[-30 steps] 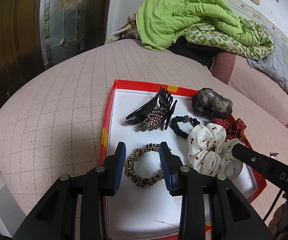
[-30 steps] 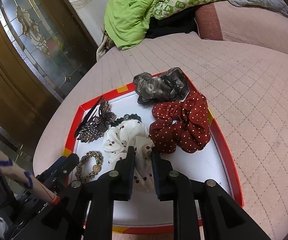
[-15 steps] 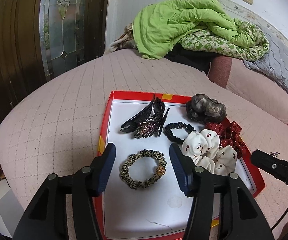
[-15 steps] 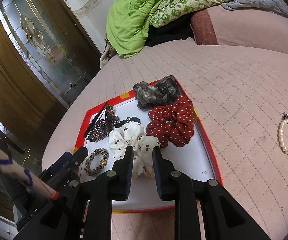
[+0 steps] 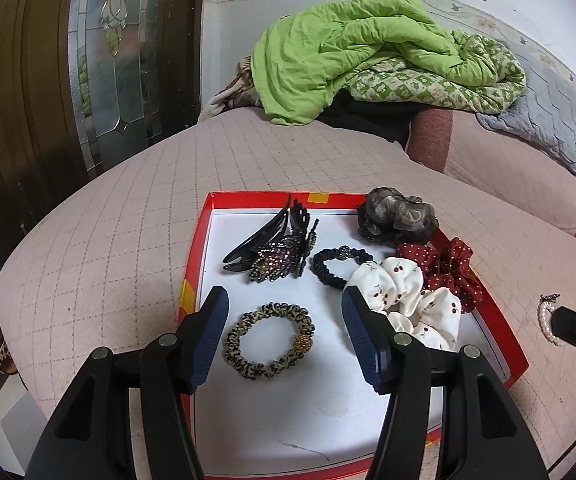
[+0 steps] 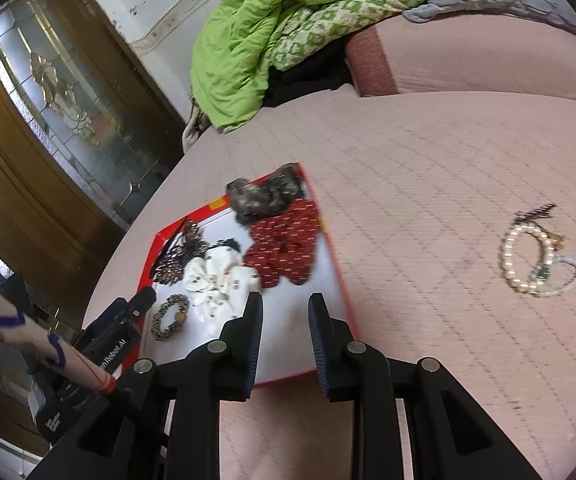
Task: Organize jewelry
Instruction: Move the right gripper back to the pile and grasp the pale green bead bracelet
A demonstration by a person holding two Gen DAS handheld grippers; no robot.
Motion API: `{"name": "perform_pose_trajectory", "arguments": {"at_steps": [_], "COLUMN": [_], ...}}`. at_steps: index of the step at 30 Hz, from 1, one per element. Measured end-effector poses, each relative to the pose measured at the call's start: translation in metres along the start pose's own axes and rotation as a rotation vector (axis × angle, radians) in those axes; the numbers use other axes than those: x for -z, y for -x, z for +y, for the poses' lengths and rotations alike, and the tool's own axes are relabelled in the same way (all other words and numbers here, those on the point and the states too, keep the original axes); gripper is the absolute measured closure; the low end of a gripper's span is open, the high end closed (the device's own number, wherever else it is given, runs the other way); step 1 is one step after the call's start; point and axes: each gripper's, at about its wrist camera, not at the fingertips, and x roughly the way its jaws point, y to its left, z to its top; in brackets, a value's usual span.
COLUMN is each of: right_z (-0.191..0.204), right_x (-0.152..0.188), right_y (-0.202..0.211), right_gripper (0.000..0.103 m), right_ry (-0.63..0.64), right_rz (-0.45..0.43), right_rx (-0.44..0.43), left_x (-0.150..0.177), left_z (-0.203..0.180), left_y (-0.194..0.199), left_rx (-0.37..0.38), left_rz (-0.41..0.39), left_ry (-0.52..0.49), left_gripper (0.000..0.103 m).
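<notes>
A red-rimmed white tray lies on the pink quilted bed. It holds a leopard hair tie, a black jewelled hair clip, a black hair tie, a white cherry scrunchie, a red dotted scrunchie and a grey scrunchie. My left gripper is open above the leopard tie, empty. My right gripper is open and empty over the tray's near right corner. Pearl bracelets lie on the bed to the right.
A green quilt and a grey blanket are piled at the back of the bed. A wooden door with leaded glass stands at the left. The bed's edge drops off at the left and front.
My left gripper has opened wide and drawn back from the leopard hair tie, which stays in the tray. My right gripper has opened slightly and swung right, bringing the pearl bracelets into view.
</notes>
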Motion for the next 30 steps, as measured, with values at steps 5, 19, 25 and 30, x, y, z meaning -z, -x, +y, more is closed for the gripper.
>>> {"name": "perform_pose_trajectory", "arguments": {"at_steps": [5,19,25,30], "right_z": [-0.041,-0.190,-0.212,-0.219], "right_x": [0.000,-0.001,-0.005,-0.013], "right_y": [0.025,0.090,0.079,0.066], "right_gripper": [0.077,0.077,0.077,0.077], "right_ry": [-0.032,-0.343,-0.402,-0.381], "right_rz": [-0.033,-0.140,-0.083,-0.034], "right_rx": [0.051,0.220,0.232,0.263], "left_x": [0.001,0.023,0.036,0.046], "left_z": [-0.010,-0.091,-0.131,-0.162], "left_y": [0.003,0.038,0.055,0.057], "left_rx": [0.012,0.156,0.240,0.312], "left_rz": [-0.015,-0.070,-0.046,0.017], "left_ry": [-0.026,-0.241,-0.296,-0.335], "left_gripper": [0.045,0.045,0.045,0.045]}}
